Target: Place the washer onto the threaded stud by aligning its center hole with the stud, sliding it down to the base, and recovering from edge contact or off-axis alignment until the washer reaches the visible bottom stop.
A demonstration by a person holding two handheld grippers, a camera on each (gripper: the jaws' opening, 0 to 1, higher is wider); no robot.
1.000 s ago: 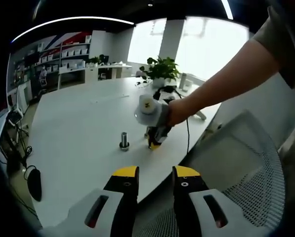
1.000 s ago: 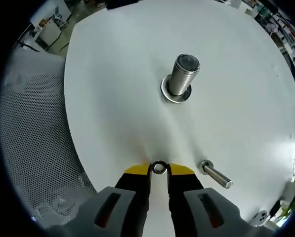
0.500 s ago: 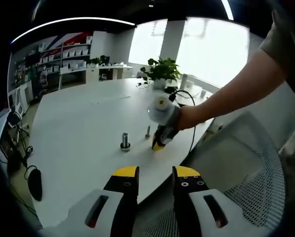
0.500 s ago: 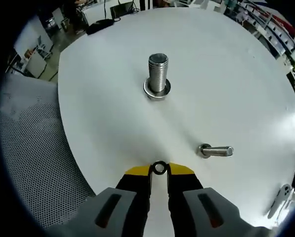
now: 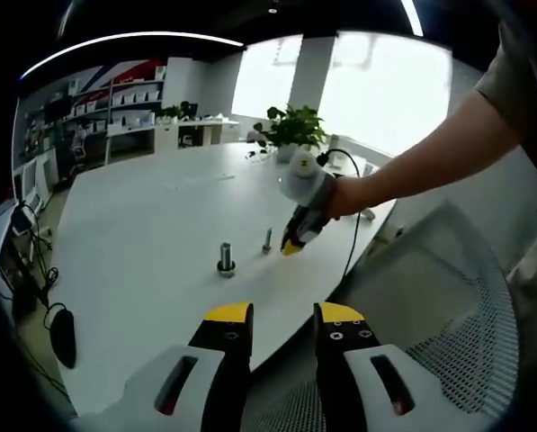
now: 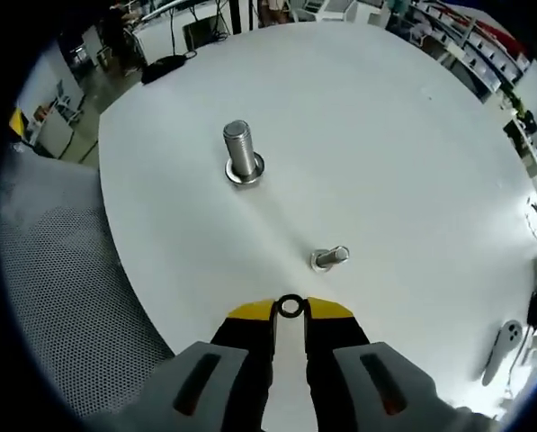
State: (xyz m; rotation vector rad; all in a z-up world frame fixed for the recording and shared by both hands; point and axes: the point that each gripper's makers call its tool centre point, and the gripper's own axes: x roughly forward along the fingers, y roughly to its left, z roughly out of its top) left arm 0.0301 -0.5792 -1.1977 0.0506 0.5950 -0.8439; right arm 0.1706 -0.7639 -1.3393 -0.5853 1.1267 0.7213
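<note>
Loose bolt (image 6: 329, 257) perhaps fronts stud (image 6: 241, 155).

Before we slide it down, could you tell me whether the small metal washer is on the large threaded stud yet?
Off: small metal washer sits pinched in right gripper, apart from large threaded stud.

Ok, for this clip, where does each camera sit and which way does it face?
Left gripper view: rides the left claw, held off the table edge, facing across toward the right claw; a forearm shows.
Right gripper view: rides the right claw, looking down on the table, a washer pinched at its tips.
Shared: upright threaded stud and a smaller bolt.
</note>
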